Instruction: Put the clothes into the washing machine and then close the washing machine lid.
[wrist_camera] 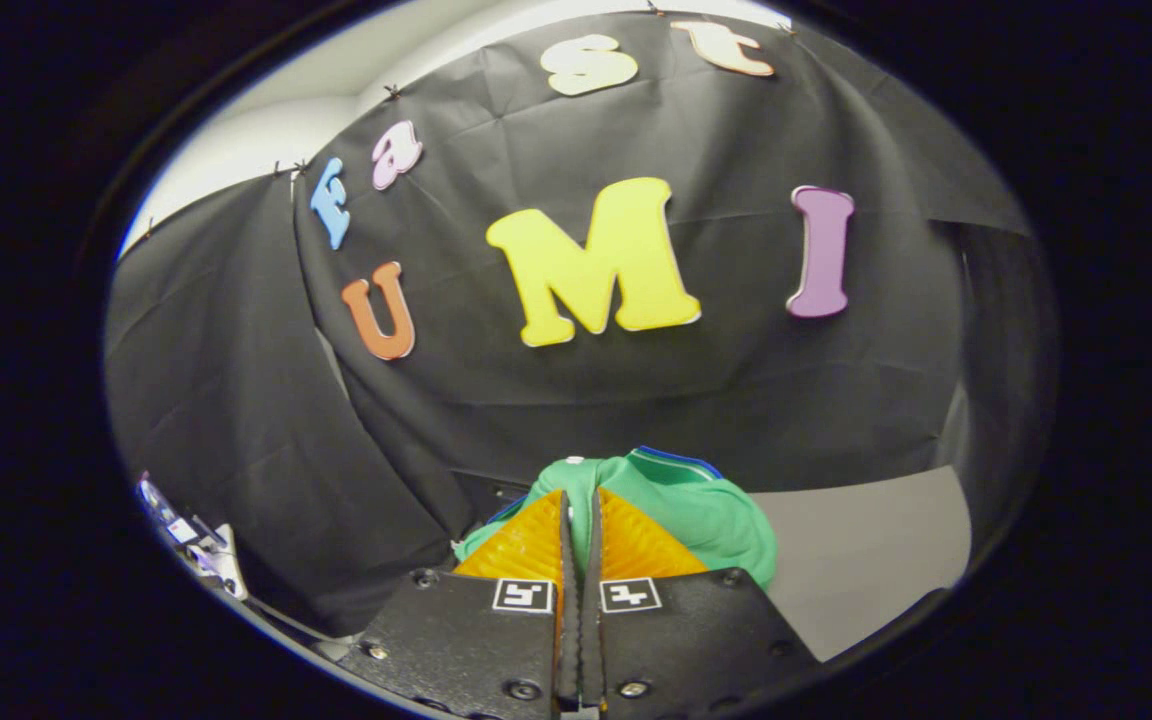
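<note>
Black cloth wall (636, 400) stood behind. Gripper (579, 505) fingers were nearly together, clamped on green garment (726, 510) bunched at their tips, above grey surface (866, 560).

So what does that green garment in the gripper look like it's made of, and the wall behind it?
The green garment looks like soft knit fabric, matte, bunching in rounded folds, with a blue and white edge; the gripper is shut on it. The wall looks like thin black cloth, matte, with creases and sagging folds.
</note>
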{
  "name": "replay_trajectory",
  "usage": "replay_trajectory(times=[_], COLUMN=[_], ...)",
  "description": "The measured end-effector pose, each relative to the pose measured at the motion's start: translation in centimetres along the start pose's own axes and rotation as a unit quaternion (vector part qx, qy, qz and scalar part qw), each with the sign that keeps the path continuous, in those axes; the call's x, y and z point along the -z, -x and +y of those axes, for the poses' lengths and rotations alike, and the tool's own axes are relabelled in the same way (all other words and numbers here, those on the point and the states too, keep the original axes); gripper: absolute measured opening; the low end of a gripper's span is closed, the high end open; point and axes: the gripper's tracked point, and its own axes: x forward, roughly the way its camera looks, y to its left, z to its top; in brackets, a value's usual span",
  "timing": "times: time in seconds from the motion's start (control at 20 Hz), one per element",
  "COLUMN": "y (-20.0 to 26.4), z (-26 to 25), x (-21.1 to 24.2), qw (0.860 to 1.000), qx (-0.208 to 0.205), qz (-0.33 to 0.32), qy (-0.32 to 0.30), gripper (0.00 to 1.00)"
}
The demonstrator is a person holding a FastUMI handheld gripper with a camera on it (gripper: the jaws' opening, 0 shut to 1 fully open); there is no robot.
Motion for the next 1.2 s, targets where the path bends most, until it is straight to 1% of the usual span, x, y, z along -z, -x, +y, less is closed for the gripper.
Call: replay_trajectory(times=[0.3,0.4,0.6,0.85,1.2], y=[-4.7,-6.0,-9.0,-13.3,-18.2], z=[6.6,8.1,10.5,10.9,9.4], x=[1.5,2.0,4.3,8.5,15.1], qw=[0.999,0.998,0.996,0.994,0.99], qx=[-0.041,-0.045,-0.057,-0.037,-0.001], qz=[0.028,0.035,0.062,0.098,0.144], qy=[0.014,0.02,0.006,0.019,-0.003], gripper=[0.04,0.04,0.04,0.04,0.04])
